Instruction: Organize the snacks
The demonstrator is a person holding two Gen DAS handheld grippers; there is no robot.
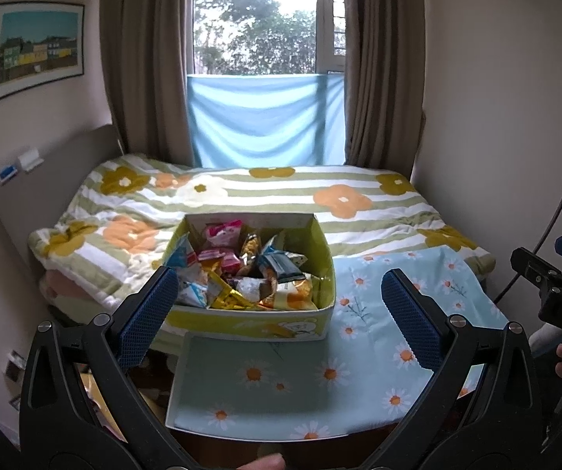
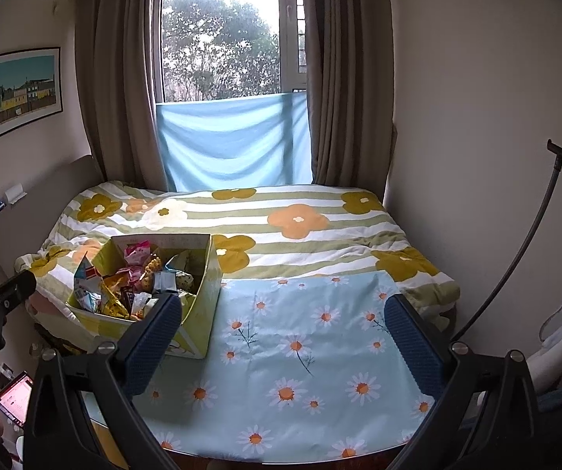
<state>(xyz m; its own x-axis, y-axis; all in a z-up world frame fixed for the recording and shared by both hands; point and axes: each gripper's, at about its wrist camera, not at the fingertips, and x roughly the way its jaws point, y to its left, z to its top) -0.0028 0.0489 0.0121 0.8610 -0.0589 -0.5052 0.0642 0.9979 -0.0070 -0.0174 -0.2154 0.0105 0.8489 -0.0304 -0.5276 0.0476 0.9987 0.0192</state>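
A yellow open box (image 1: 322, 250) full of mixed snack packets (image 1: 241, 270) stands on a table covered by a light blue daisy cloth (image 1: 359, 352), at its far left. It also shows in the right wrist view (image 2: 206, 293), with its packets (image 2: 136, 282). My left gripper (image 1: 281, 305) is open and empty, held in front of the box. My right gripper (image 2: 284, 321) is open and empty over the bare cloth (image 2: 300, 352) to the right of the box. The right gripper's body shows at the right edge of the left wrist view (image 1: 555, 293).
A bed with a striped flower quilt (image 1: 281, 196) lies behind the table, up to a curtained window (image 1: 265, 39). A headboard (image 1: 46, 196) stands at the left, a wall at the right. A phone with a lit screen (image 2: 14, 395) lies low at the left.
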